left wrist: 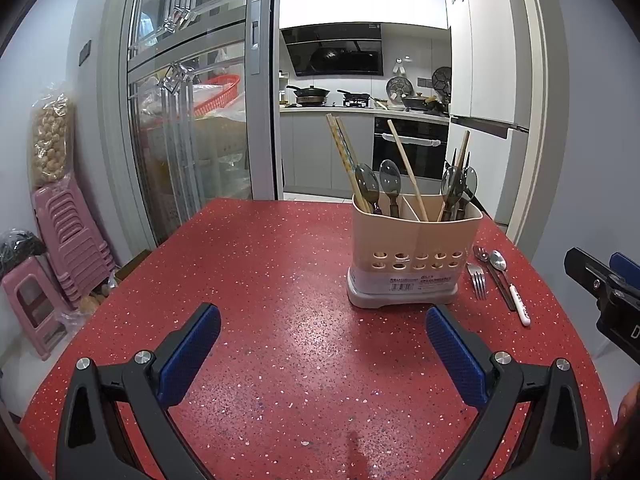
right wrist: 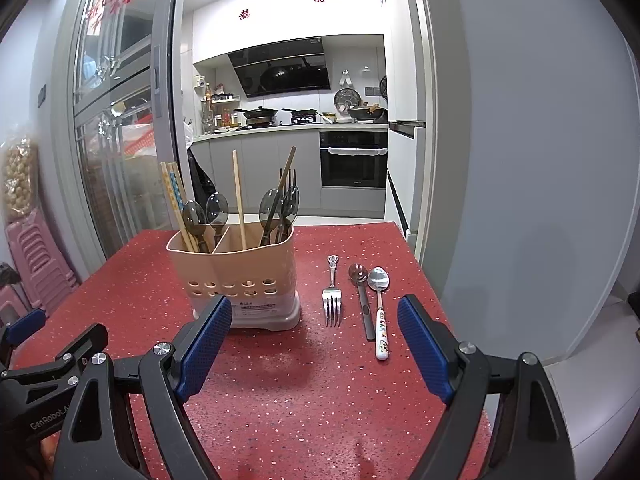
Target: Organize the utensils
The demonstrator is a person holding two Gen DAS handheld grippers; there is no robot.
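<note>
A beige utensil holder [right wrist: 234, 276] [left wrist: 412, 248] stands on the red speckled table [right wrist: 280, 380], holding chopsticks, dark spoons and forks in its compartments. To its right lie a metal fork [right wrist: 332, 298] [left wrist: 477, 276], a dark-handled spoon [right wrist: 362, 300] [left wrist: 494, 276] and a white-handled spoon [right wrist: 380, 316] [left wrist: 512, 288], side by side. My right gripper [right wrist: 316, 320] hovers open just in front of them, nothing between its blue pads. Left of the holder and nearer the camera, my left gripper [left wrist: 324, 330] is open over bare table.
The table's right edge [right wrist: 432, 292] runs close beside the spoons, with a grey wall beyond. Pink stools [left wrist: 60, 240] are stacked on the floor at the left. A glass sliding door and an open kitchen doorway lie behind the table.
</note>
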